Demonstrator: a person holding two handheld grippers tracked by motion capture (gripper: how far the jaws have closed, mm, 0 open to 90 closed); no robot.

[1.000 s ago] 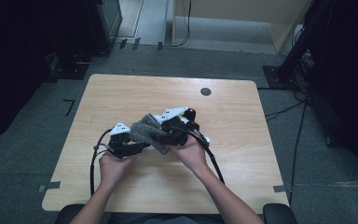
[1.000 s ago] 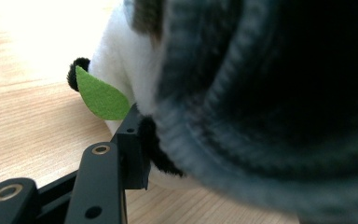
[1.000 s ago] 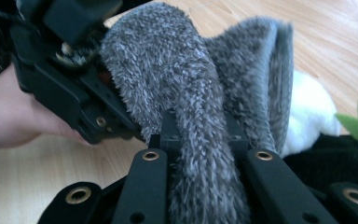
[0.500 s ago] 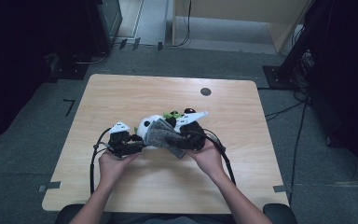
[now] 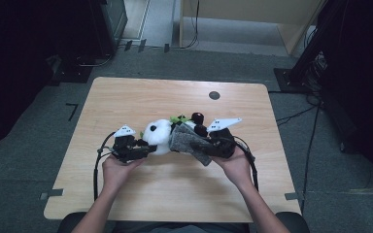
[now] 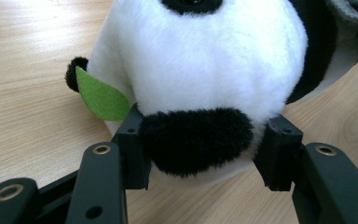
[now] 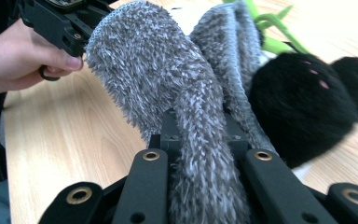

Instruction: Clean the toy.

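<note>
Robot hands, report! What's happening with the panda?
Left gripper clamps fluffy black-and-white panda toy. Right gripper shut on fuzzy grey cloth. Nothing blocking.

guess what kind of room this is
Probably a lab or recording studio: a bare wooden table on grey carpet, dark equipment racks around it, and cables trailing across the floor.

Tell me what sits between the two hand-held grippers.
In the high view, the plush panda and the grey fuzzy cloth fill the stretch between the left hand-held gripper and the right hand-held gripper, which each grip one.
</note>
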